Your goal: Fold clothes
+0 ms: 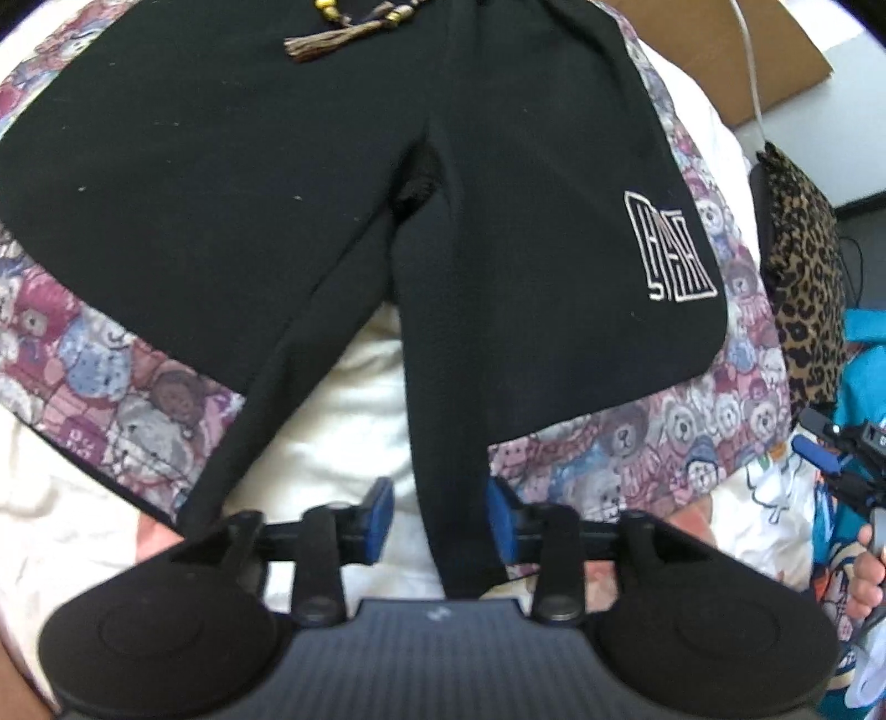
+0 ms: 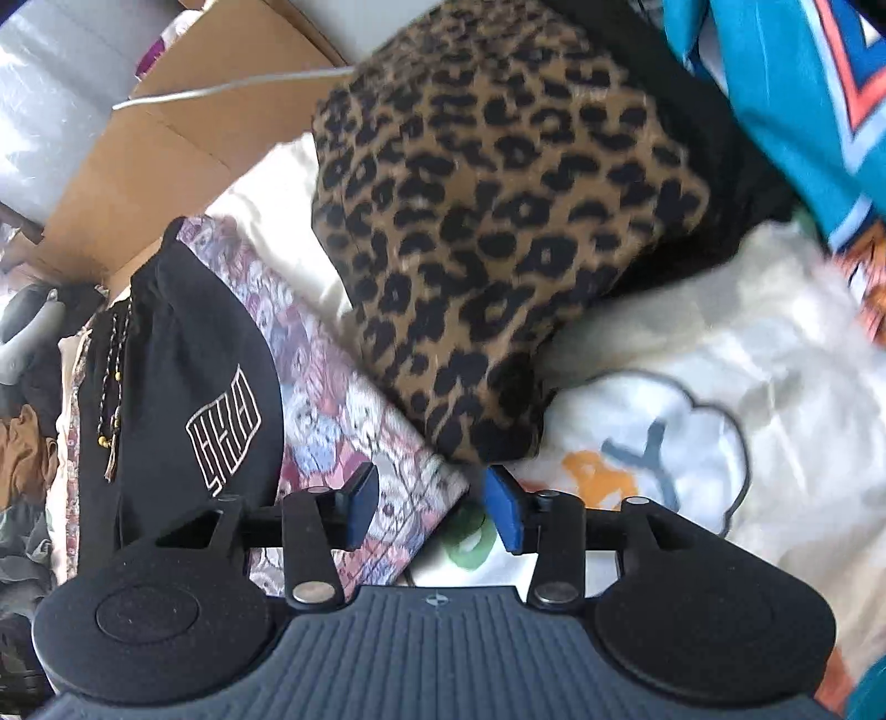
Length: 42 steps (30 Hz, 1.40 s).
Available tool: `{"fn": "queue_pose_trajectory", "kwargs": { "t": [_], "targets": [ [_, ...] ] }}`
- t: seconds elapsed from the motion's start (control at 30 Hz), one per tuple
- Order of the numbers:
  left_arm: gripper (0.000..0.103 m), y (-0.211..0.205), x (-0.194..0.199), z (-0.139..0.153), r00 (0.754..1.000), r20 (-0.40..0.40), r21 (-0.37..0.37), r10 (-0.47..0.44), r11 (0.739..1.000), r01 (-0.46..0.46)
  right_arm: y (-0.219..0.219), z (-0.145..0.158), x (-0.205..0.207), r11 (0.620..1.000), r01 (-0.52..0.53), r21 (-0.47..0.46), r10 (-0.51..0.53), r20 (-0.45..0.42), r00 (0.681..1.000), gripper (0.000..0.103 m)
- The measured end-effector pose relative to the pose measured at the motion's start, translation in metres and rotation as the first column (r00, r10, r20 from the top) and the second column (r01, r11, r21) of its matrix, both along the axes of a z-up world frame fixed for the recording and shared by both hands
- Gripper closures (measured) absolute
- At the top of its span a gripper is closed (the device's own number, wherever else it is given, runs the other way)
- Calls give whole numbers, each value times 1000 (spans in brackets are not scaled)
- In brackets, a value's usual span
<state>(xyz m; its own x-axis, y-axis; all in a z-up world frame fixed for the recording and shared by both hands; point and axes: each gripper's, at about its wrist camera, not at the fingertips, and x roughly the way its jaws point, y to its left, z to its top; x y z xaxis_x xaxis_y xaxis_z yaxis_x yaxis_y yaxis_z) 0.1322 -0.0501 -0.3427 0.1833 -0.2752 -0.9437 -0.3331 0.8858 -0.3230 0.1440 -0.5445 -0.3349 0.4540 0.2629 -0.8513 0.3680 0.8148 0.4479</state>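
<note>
Black shorts with teddy-bear print side panels lie flat on a white sheet, waistband and tasselled drawstring at the far end. My left gripper stands open at the near hems, and the inner edge of the right leg runs between its blue pads. In the right wrist view the shorts lie to the left, white logo showing. My right gripper is open over the near corner of the bear-print panel, gripping nothing. It also shows as the right gripper at the left wrist view's right edge.
A leopard-print garment is heaped just right of the shorts, with a teal garment behind it. A white printed garment lies under the right gripper's right side. A cardboard box and a white cable sit beyond the bed.
</note>
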Motion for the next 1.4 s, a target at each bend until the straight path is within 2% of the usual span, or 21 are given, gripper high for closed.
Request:
{"fn": "queue_pose_trajectory", "kwargs": {
  "t": [0.1, 0.23, 0.3, 0.33, 0.37, 0.4, 0.43, 0.47, 0.5, 0.6, 0.73, 0.8, 0.87, 0.93, 1.1, 1.2, 1.3, 1.37, 1.4],
  "targets": [
    [50, 0, -6, -8, 1000, -19, -16, 5, 1000, -6, 1, -18, -1, 999, 31, 44, -29, -36, 999, 53],
    [51, -5, -13, -18, 1000, -25, -42, 9, 999, -10, -2, -33, -9, 990, 82, 117, -81, -16, 997, 53],
    [55, -6, -16, -21, 1000, -15, -70, 20, 997, -21, -5, -39, -12, 977, 129, 168, -132, 4, 991, 53],
    [64, -6, -17, -23, 1000, -13, -84, 28, 996, -29, -6, -41, -12, 971, 147, 189, -152, 8, 988, 54],
    [78, -5, -19, -24, 999, -17, -96, 34, 995, -35, -6, -43, -13, 967, 154, 202, -160, 14, 987, 61],
    [84, -4, -20, -26, 999, -22, -112, 38, 993, -40, -4, -45, -12, 966, 150, 210, -158, 21, 987, 69],
    [95, -4, -21, -27, 999, -25, -137, 40, 990, -43, -3, -44, -11, 967, 141, 210, -150, 29, 988, 92],
    [99, -4, -21, -28, 999, -28, -160, 39, 986, -43, -2, -43, -10, 969, 131, 210, -142, 38, 989, 102],
    [99, -5, -21, -26, 999, -26, -175, 30, 984, -34, -2, -39, -10, 975, 120, 189, -126, 19, 992, 102],
    [101, -5, -22, -15, 999, 1, -184, -38, 982, 38, -6, -28, -11, 979, 120, 167, -128, 36, 991, 102],
    [101, 0, -21, -14, 999, -6, -198, -47, 979, 45, -8, -21, -16, 982, 130, 135, -137, 40, 990, 103],
    [101, -1, -20, -20, 999, -27, -185, -47, 982, 41, -3, -24, -15, 990, 122, 77, -123, 6, 992, 103],
    [99, -4, -17, -26, 997, -63, -155, -40, 987, 29, -1, -26, -13, 993, 111, -29, -112, -54, 992, 103],
    [96, -7, -19, -22, 994, -95, -132, -55, 990, 42, -4, -24, -15, 991, 112, -75, -118, -80, 990, 103],
    [92, -11, -27, -6, 985, -95, -110, -142, 985, 131, -2, 1, -14, 992, 116, -47, -117, -28, 993, 103],
    [92, -5, -28, 4, 988, -92, -102, -126, 988, 116, 6, 21, -10, 994, 98, -51, -99, -13, 995, 102],
    [88, -2, -24, 23, 990, -62, -76, -127, 990, 122, 10, 44, -9, 996, 83, -19, -83, 3, 997, 96],
    [78, 4, -17, 36, 990, -44, -56, -135, 990, 133, 19, 59, -7, 998, 60, -6, -60, 21, 998, 83],
    [77, 8, -13, 45, 991, -36, -47, -131, 990, 130, 23, 66, -6, 999, 51, -8, -51, 30, 998, 77]
  ]
}}
